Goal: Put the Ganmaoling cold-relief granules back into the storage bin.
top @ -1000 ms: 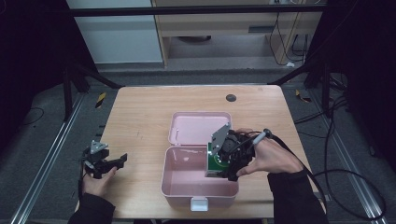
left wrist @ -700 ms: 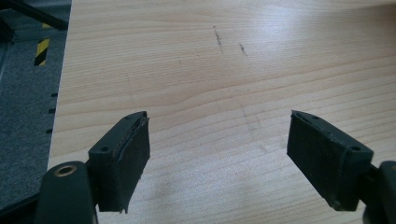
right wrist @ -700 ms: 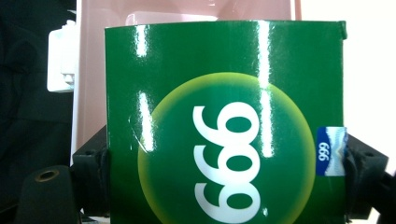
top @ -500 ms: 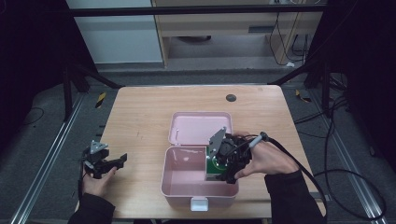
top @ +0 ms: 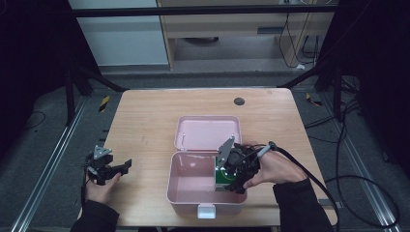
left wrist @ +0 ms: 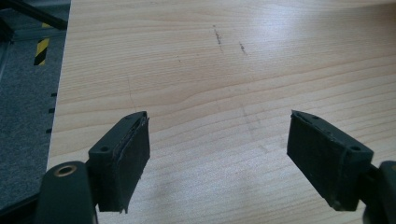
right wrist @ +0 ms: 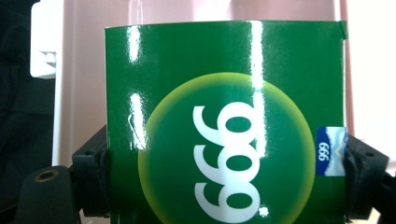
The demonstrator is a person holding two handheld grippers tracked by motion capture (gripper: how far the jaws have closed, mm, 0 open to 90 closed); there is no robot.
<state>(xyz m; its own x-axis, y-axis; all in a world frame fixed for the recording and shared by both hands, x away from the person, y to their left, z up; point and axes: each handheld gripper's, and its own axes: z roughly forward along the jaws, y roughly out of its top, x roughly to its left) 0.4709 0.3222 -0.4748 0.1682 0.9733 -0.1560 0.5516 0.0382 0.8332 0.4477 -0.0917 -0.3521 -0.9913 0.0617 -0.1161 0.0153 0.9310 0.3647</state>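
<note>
Green glossy cardboard packet with a white "999" stands clamped between the right gripper's jaws, low inside the right end of the open pink plastic box; the box floor lies straight below it. Left gripper hovers wide open and empty, well apart at the wooden table's near left. Packet's lower edge is hidden, so whether it touches the floor I cannot tell
</note>
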